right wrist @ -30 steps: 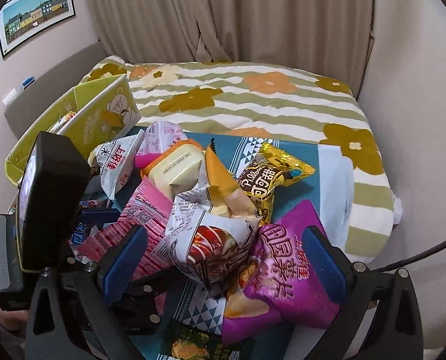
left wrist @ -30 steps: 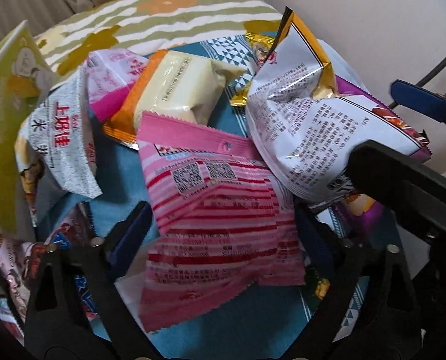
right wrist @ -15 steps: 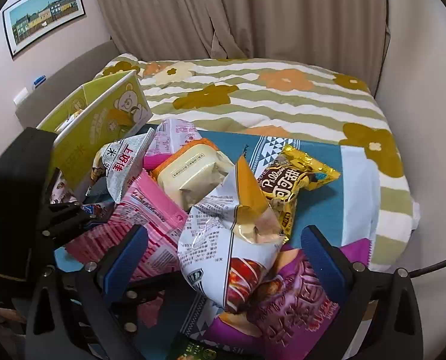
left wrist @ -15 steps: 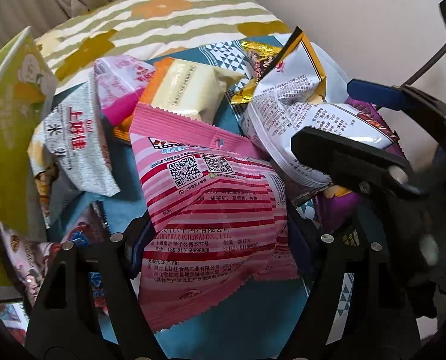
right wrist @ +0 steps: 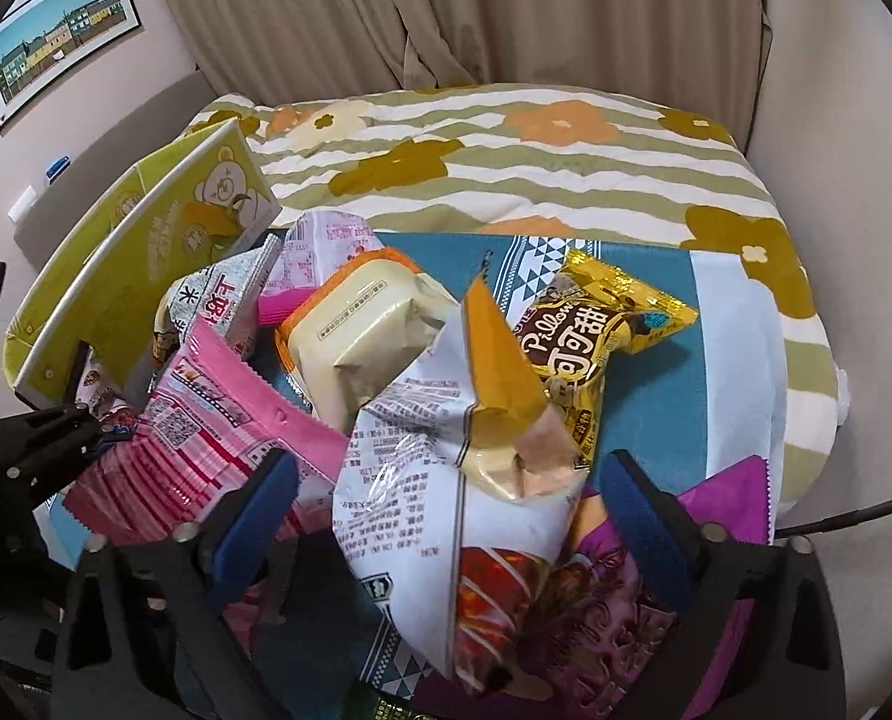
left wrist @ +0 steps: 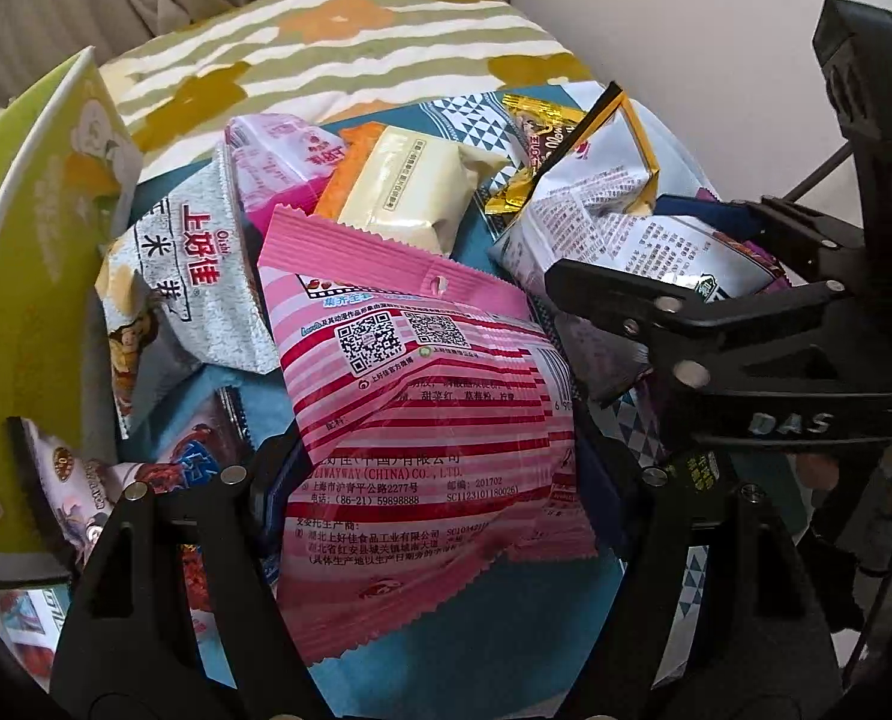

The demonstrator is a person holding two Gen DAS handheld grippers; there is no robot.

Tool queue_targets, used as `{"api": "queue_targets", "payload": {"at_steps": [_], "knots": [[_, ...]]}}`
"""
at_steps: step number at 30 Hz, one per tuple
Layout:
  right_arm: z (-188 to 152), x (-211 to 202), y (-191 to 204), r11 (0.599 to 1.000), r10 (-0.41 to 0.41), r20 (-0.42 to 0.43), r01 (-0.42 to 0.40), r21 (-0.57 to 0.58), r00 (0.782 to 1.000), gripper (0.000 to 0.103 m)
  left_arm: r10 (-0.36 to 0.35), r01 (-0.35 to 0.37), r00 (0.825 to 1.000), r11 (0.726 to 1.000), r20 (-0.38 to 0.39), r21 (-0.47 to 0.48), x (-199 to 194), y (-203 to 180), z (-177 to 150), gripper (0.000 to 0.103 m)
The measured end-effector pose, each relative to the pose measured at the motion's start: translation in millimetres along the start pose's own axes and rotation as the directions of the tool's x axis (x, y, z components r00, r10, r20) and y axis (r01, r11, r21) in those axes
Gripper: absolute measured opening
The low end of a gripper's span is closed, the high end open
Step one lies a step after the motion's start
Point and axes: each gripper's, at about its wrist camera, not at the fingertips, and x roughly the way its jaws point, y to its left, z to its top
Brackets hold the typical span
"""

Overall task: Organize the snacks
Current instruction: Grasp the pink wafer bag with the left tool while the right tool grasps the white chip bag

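Snacks lie heaped on a teal patterned cloth (right wrist: 637,420) spread over a bed (right wrist: 565,144) with a green-striped, flowered cover. Beige curtains (right wrist: 446,6) hang behind the bed, a plain wall (left wrist: 685,30) closes the right side, and a framed picture (right wrist: 56,42) hangs on the left wall. A yellow-green box (right wrist: 140,276) with a bear print stands open at the left edge of the pile, some packets inside it. The left hand-held gripper (left wrist: 440,498) pinches the lower part of the pink striped packet (left wrist: 422,408), its blue pads pressed against both sides. The right hand-held gripper (right wrist: 440,516) stands spread around the white crumpled bag (right wrist: 446,480); contact of the pads with the bag cannot be told. That bag rests on a purple packet (right wrist: 727,510). Behind lie a cream packet with orange edge (right wrist: 362,324), a gold packet (right wrist: 595,324), a grey-white rice-cracker packet (left wrist: 194,276) and a pale pink packet (left wrist: 272,162). In the left wrist view the right hand-held gripper's black frame crosses in front of the white crumpled bag.
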Motion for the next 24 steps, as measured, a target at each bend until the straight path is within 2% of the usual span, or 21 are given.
{"api": "queue_targets", "payload": {"at_steps": [3,6,7,10,18,24], "knots": [[-1,4,0,1.000,-0.006,-0.016,0.006,-0.004,1.000,0.079,-0.001,0.001,1.000,1.000,0.002,-0.008,-1,0,-1,0.073],[-2,2,0,1.000,-0.008,-0.015,0.008,0.000,1.000,0.073,-0.001,0.001,1.000,1.000,0.006,-0.015,-3,1,-2,0.073],[-3,0,0,1.000,-0.009,-0.011,0.009,0.000,1.000,0.065,0.001,-0.001,1.000,1.000,0.009,-0.017,-4,1,-2,0.073],[-3,-3,-1,1.000,0.003,-0.010,-0.003,0.008,1.000,0.048,0.006,-0.005,1.000,1.000,0.015,-0.021,-8,0,-4,0.073],[-6,-30,3,0.998,0.028,0.059,-0.031,0.055,0.998,0.045,0.019,-0.016,0.998,0.999,0.063,-0.043,-35,0,-11,0.073],[-1,-66,13,0.996,0.045,0.123,-0.053,0.067,0.991,0.045,0.042,-0.033,0.989,0.997,0.144,-0.067,-78,-1,-15,0.073]]}}
